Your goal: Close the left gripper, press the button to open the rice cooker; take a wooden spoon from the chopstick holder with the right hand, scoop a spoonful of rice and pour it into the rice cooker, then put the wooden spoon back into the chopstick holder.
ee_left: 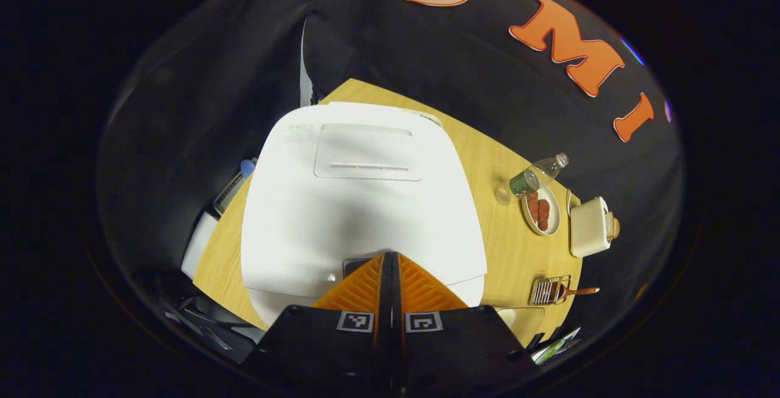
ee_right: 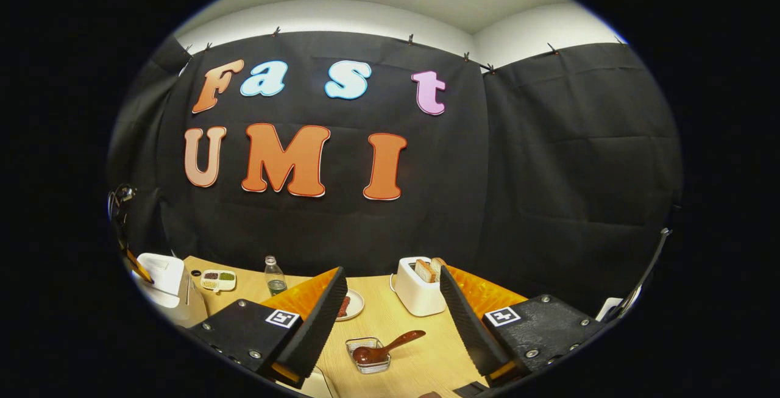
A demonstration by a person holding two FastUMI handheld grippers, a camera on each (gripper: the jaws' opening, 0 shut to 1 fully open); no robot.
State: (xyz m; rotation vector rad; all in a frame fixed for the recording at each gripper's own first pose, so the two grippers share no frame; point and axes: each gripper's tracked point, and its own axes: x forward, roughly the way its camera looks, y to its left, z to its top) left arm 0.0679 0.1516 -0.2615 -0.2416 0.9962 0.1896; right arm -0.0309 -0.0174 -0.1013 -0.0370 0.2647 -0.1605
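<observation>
Left gripper view: your left gripper [ee_left: 390,264], clenched tight, tips at the front edge of the closed white rice cooker [ee_left: 359,197] on the worktop [ee_left: 512,245]. Right gripper view: your right gripper [ee_right: 390,312] hangs released above the wooden spoon [ee_right: 390,346], resting in a small clear dish [ee_right: 367,355].

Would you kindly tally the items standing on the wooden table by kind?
Rice cooker: 1
Toaster: 1
Water bottle: 1
Plate: 1
Sectioned dish: 1
Clear container: 1
Wooden spoon: 1
Total: 7
</observation>
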